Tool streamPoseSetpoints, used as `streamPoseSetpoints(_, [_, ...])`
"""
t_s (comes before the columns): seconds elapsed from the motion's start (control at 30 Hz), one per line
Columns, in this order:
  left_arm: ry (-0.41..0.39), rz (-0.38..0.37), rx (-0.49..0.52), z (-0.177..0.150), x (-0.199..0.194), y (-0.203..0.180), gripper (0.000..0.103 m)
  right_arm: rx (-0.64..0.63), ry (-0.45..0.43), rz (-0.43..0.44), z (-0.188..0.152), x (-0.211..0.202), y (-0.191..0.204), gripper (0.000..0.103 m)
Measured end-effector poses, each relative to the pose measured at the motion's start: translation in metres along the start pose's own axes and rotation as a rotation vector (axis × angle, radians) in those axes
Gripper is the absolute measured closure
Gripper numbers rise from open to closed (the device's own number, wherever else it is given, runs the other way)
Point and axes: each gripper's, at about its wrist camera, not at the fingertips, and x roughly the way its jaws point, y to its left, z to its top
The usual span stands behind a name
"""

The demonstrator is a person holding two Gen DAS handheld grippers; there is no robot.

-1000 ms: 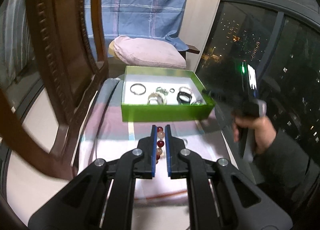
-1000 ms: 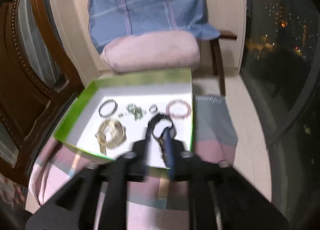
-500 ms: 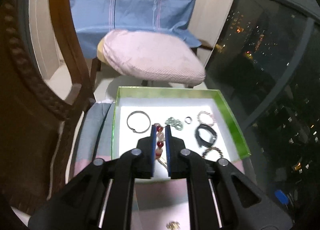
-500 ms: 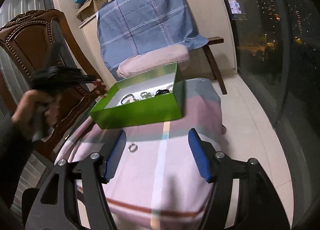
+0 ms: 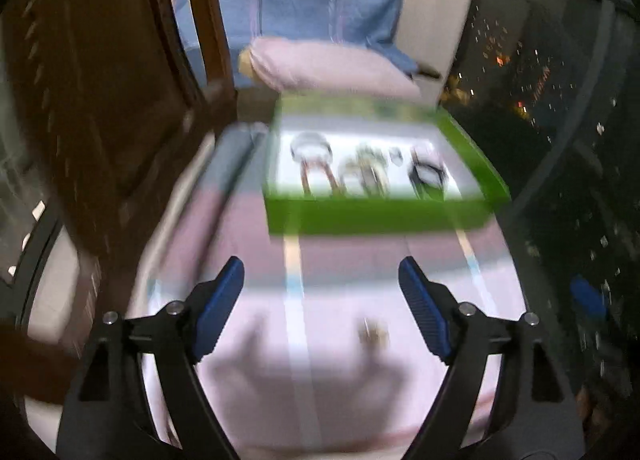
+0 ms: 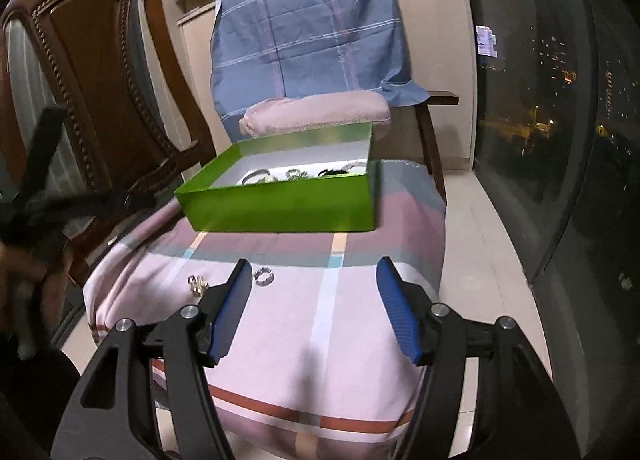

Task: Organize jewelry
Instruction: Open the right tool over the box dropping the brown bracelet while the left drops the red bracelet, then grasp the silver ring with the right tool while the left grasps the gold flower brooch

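Jewelry waits in two places. Left tool (image 5: 320, 296), blue pads spread wide and empty, hovers over the pink striped cloth-covered worktop (image 6: 320, 324). Two small silver rings (image 6: 232, 280) lie loose ahead of the right tool (image 6: 314, 300), also spread, likely the next pickups. Beyond, the shallow green cardboard box (image 6: 280, 212) collects bracelets.

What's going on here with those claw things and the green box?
A person holds a claw in each hand and is sorting jewelry into a green box that sits on a cloth-covered table. Several bracelets and rings already lie inside it. At this moment both the left claw and the right claw are open and hold nothing. Two small pieces lie on the cloth outside the box: a ring and a small cluster beside it.
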Motion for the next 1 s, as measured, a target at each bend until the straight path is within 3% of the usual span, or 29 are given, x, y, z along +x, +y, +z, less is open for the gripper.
streamPoseSetpoints(0.1, [0.037, 0.011, 0.025, -0.027, 0.008, -0.017, 0.026, -0.008, 0.012, -0.003, -0.003, 0.001, 0.003, 0.040])
streamPoseSetpoints(0.13, [0.060, 0.006, 0.039, -0.034, 0.016, -0.023, 0.032, -0.010, 0.013, -0.005, -0.004, 0.001, 0.003, 0.040])
streamPoseSetpoints(0.4, [0.127, 0.021, 0.083, -0.040, 0.062, -0.046, 0.051, -0.011, 0.019, -0.020, -0.006, -0.008, 0.000, 0.040])
streamPoseSetpoints(0.47, [0.162, 0.020, 0.092, -0.042, 0.073, -0.048, 0.065, -0.015, 0.021, -0.021, -0.007, -0.010, 0.000, 0.040])
streamPoseSetpoints(0.5, [0.152, 0.024, 0.099, -0.041, 0.074, -0.049, 0.066, -0.019, 0.023, -0.020, -0.007, -0.010, 0.001, 0.040])
streamPoseSetpoints(0.6, [0.150, 0.009, 0.087, -0.042, 0.073, -0.047, 0.083, -0.029, 0.032, -0.020, -0.009, -0.008, 0.003, 0.040])
streamPoseSetpoints(0.8, [0.046, -0.019, 0.065, -0.041, 0.009, -0.029, 0.083, -0.084, 0.103, -0.026, -0.007, 0.019, 0.024, 0.040])
streamPoseSetpoints(1.0, [-0.052, 0.001, 0.052, -0.051, -0.067, -0.010, 0.083, -0.167, 0.233, -0.069, -0.003, 0.083, 0.059, 0.046])
